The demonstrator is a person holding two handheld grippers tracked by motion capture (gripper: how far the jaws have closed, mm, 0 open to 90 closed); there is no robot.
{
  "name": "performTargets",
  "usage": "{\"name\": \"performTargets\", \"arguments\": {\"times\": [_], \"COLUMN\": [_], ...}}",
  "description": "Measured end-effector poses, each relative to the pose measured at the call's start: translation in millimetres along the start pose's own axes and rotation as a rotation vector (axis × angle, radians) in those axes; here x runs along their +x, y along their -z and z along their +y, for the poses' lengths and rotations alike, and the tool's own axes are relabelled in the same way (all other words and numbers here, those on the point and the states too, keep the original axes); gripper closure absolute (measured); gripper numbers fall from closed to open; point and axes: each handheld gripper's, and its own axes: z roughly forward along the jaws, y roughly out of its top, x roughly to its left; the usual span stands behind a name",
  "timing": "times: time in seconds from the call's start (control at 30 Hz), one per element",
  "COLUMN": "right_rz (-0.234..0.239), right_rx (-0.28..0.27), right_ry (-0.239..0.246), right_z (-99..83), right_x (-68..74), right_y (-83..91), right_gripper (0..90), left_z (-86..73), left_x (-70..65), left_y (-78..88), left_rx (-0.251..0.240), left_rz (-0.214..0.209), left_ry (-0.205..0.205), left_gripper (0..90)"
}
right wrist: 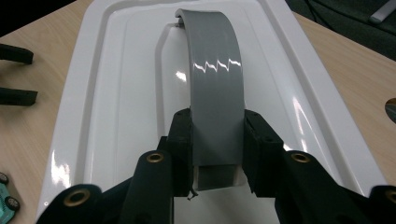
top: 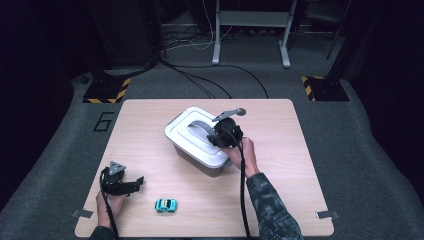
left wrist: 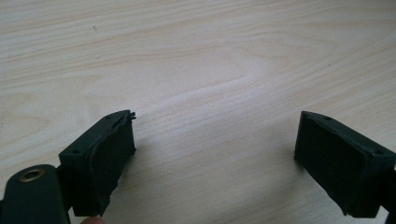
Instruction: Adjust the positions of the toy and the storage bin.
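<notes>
A lidded container (top: 200,155) with a white lid (top: 192,132) stands mid-table, and a grey arched handle (top: 200,126) crosses the lid. My right gripper (top: 220,136) comes at it from the near right. In the right gripper view this gripper (right wrist: 217,140) is shut on the near end of the handle (right wrist: 215,84), with one pad on each side, above the lid (right wrist: 116,93). My left gripper (top: 137,182) rests low at the table's near left, open. Between its jaws (left wrist: 217,154) there is bare wood (left wrist: 196,70). A small turquoise toy car (top: 165,205) sits near the front edge.
The wooden table (top: 280,130) stands on grey carpet. Behind it are hazard-striped stand bases (top: 107,92) (top: 320,87), loose cables (top: 210,80) and a metal frame (top: 250,30). In the right gripper view the left gripper (right wrist: 16,74) and the toy car (right wrist: 5,200) show at the left edge.
</notes>
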Motion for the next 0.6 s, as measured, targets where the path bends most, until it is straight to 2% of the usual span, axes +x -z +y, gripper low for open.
{"name": "performTargets", "arguments": {"times": [0.2,0.43,0.6], "right_rz": [0.016,0.020,0.026], "right_rx": [0.015,0.008,0.010], "right_ry": [0.000,0.006,-0.011], "right_z": [-2.0,-8.7,-13.4], "right_x": [1.9,5.0,7.8], "right_y": [3.9,9.8,14.9], "right_gripper": [67.0,67.0,67.0], "left_z": [0.2,0.2,0.2], "left_x": [0.6,0.6,0.6], "left_y": [0.2,0.2,0.2], "left_rx": [0.002,0.002,0.002], "left_rz": [0.001,0.001,0.003], "left_ry": [-0.010,-0.010,-0.009], "left_gripper": [11.9,12.0,12.1]}}
